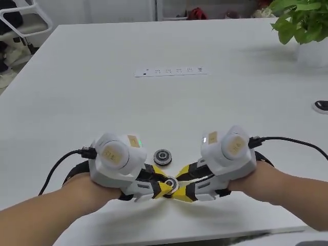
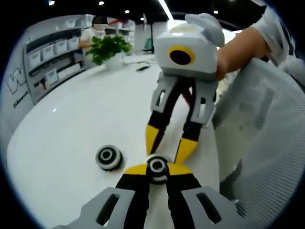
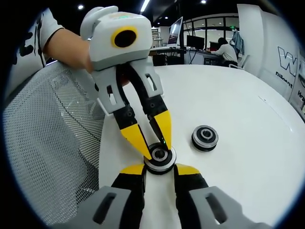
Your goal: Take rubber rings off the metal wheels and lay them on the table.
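Note:
A metal wheel with a black rubber ring [image 1: 170, 183] sits low over the table between both grippers. My left gripper [image 1: 163, 188] comes in from the left. In its own view the left gripper [image 2: 157, 170] has its yellow tips pressed on either side of this wheel [image 2: 158, 165]. My right gripper [image 1: 180, 187] meets it from the right. In its own view the right gripper [image 3: 159, 170] is shut on the same wheel [image 3: 159, 158]. A second ringed wheel [image 1: 162, 157] lies flat on the table just beyond, also visible as wheel [image 2: 108, 157] and wheel [image 3: 205, 137].
A white power strip [image 1: 170, 71] lies mid-table. A potted plant [image 1: 302, 20] stands at the far right corner, with a small black object [image 1: 322, 106] at the right edge. A white mesh chair back [image 2: 257, 124] is close behind the table's near edge.

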Motion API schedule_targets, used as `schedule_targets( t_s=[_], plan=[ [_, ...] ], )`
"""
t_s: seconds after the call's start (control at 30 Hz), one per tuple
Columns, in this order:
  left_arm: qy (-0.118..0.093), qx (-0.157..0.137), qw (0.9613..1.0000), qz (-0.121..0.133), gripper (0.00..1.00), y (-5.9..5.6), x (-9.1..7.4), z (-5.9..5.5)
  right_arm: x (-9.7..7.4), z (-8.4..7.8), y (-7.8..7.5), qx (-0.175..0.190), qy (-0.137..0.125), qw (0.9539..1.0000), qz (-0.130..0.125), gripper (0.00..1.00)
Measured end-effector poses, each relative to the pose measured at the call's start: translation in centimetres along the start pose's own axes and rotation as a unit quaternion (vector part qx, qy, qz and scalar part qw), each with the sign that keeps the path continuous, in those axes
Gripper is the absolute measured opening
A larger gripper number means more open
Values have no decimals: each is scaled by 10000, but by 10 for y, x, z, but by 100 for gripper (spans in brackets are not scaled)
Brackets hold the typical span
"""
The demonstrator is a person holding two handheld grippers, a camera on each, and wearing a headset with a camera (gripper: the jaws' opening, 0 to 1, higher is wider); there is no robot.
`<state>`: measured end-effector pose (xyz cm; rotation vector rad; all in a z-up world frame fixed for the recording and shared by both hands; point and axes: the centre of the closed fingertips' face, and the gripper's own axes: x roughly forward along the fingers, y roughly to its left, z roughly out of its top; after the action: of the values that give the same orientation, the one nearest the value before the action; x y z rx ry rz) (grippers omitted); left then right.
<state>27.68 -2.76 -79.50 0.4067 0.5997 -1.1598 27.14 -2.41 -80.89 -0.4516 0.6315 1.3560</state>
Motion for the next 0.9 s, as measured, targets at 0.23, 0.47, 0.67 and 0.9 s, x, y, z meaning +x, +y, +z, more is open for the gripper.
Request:
schedule_targets(
  t_s=[0.23, 0.47, 0.67, 0.9],
  plan=[
    [0, -9, 10000, 4, 14, 0, 0, 0, -2, -3, -1, -17, 81, 10000, -21, 14],
    [-3, -16, 10000, 7, 14, 0, 0, 0, -5, -6, -2, -7, 124, 9999, -30, 7],
    [-3, -10, 10000, 11, 14, 0, 0, 0, -5, -6, -3, 25, 128, 9999, -45, 4],
    [-5, -9, 10000, 10, 14, 0, 0, 0, -4, -7, -5, 158, 139, 9997, -81, 1]
  ],
)
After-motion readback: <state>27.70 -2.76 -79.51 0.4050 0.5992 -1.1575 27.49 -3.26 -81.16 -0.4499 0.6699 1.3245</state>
